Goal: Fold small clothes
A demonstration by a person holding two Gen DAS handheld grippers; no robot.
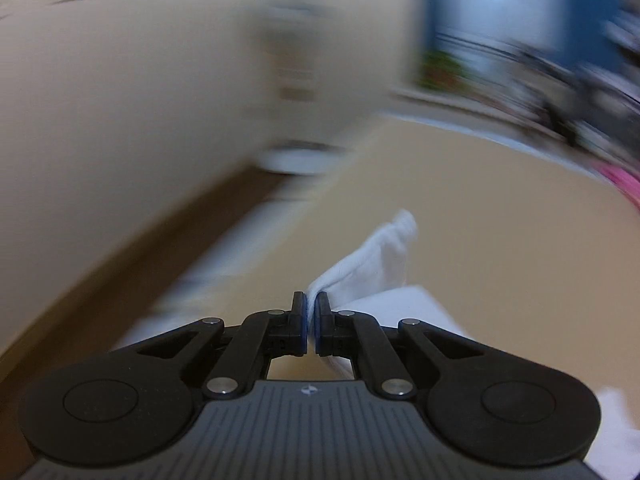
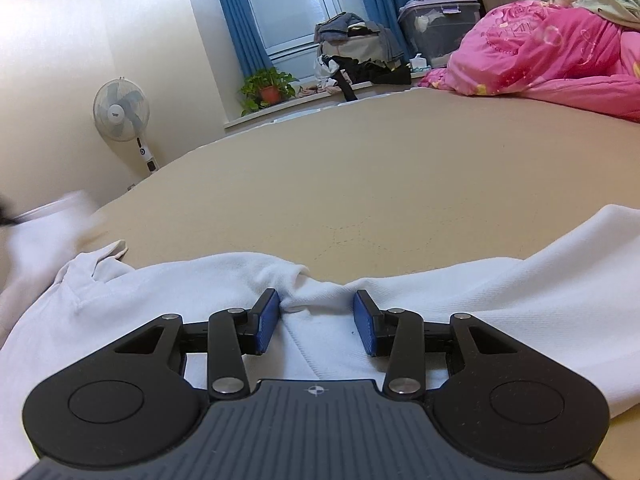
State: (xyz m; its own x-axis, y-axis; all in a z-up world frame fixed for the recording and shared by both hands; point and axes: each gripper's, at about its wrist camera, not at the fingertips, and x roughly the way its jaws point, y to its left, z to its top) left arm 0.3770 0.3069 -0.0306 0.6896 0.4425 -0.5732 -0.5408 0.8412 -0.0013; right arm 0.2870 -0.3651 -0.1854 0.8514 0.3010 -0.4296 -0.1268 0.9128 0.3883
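Note:
A white garment [image 2: 400, 300] lies spread on the tan bed surface [image 2: 380, 184]. My left gripper [image 1: 311, 304] is shut on a corner of the white garment [image 1: 372, 264] and holds it lifted above the bed; that view is blurred by motion. My right gripper [image 2: 316, 312] is open, low over the garment, its blue pads [image 2: 267, 320] either side of a bunched fold at the garment's far edge. At the left edge of the right wrist view a blurred lifted piece of white cloth [image 2: 44, 224] shows.
A pink quilt [image 2: 552, 60] lies at the far right of the bed. A standing fan [image 2: 122, 116] is by the left wall. A potted plant [image 2: 268, 88], piled clothes [image 2: 356, 52] and a plastic bin [image 2: 444, 28] sit by the blue-curtained window.

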